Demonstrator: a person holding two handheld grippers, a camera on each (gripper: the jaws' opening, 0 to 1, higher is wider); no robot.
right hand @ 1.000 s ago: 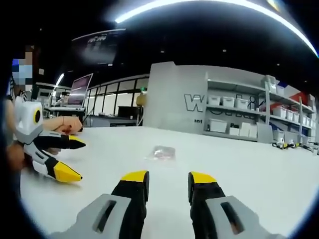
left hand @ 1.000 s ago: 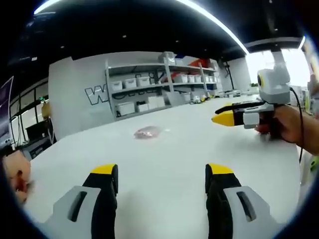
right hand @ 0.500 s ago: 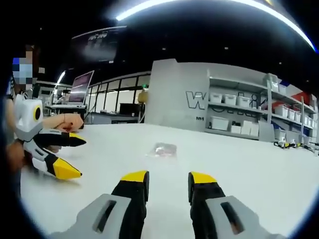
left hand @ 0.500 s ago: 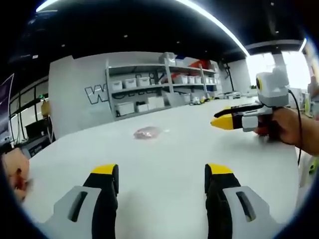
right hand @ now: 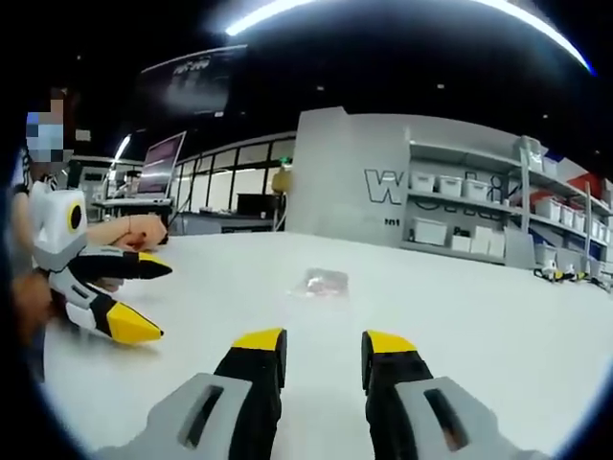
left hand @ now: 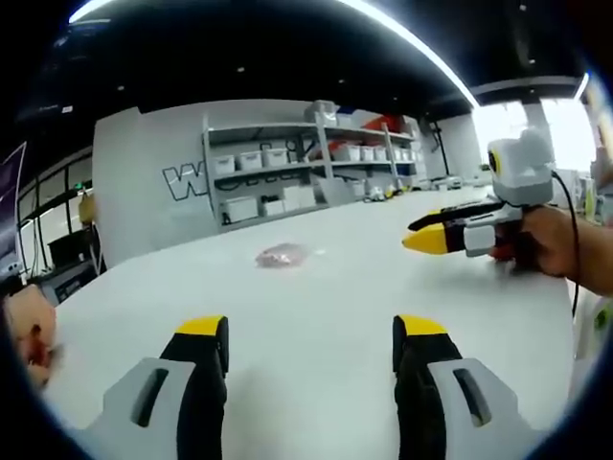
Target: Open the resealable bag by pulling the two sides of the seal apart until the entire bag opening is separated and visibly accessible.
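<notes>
The small clear plastic resealable bag with pinkish contents (left hand: 283, 255) (right hand: 322, 281) lies flat on the white table (left hand: 326, 307), well ahead of both grippers, between their lines. Left gripper (left hand: 311, 331) jaws gape wide; right gripper (right hand: 324, 338) jaws narrowly apart, holding nothing.

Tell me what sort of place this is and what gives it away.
Probably a lab or workshop rather than a home. A grey metal shelving unit holds rows of white storage bins, a long white worktable carries one small clear resealable bag, and a grey partition wall bears large lettering.
</notes>
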